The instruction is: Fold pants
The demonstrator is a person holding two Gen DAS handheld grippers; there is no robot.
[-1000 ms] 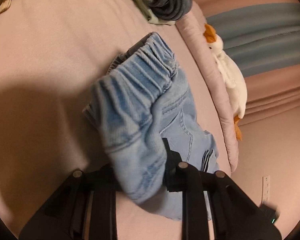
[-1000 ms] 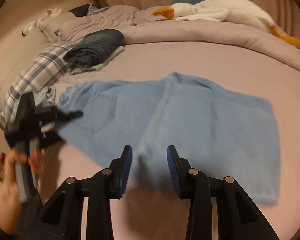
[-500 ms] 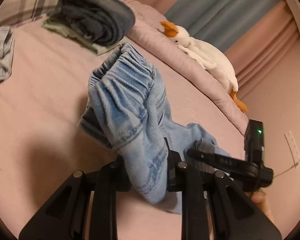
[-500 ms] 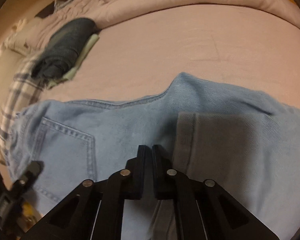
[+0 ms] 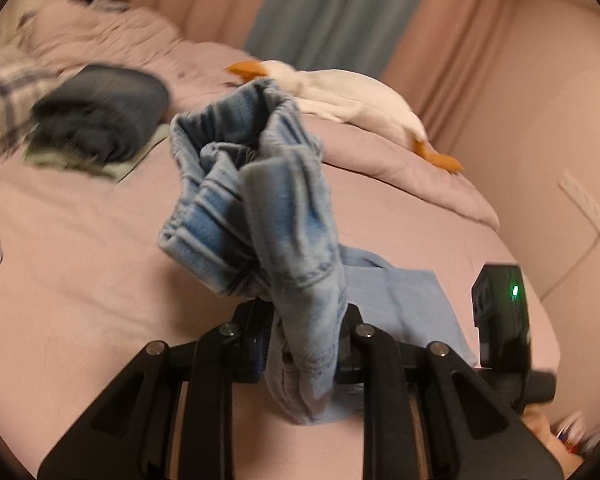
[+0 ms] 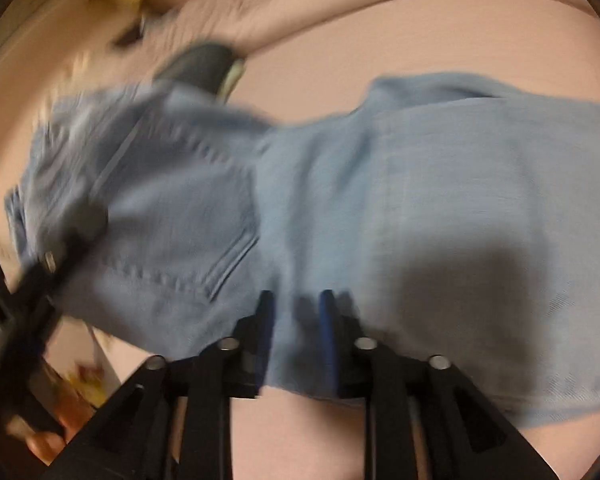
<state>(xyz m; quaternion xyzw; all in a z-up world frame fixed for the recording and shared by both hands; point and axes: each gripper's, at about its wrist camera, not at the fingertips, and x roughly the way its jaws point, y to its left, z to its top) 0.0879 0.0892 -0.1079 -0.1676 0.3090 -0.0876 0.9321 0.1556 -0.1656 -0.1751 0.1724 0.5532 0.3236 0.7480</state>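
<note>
While the left gripper (image 5: 304, 344) pinches the bunched waistband end of the pants (image 5: 268, 216), that end stands up off the bed (image 5: 80, 272) in a crumpled column, its elastic gathers facing the far curtains (image 5: 324, 12). Behind it the legs lie flat on the sheet, running off to the right. The right gripper (image 6: 296, 320) has its fingers closed on the near edge of the pants (image 6: 380, 208) around the middle, with denim filling the narrow gap between the blue pads (image 6: 327, 320). From that view, blurred by motion, a back pocket (image 6: 188, 216) shows to the left of the pinch, and the left gripper (image 6: 56, 256) shows at the far left on the raised waist. On the far side of the bed a folded dark garment (image 5: 104, 116) sits on a pale green one, with a plush goose (image 5: 340, 96) lying along the duvet (image 5: 400, 160) to its right.
</note>
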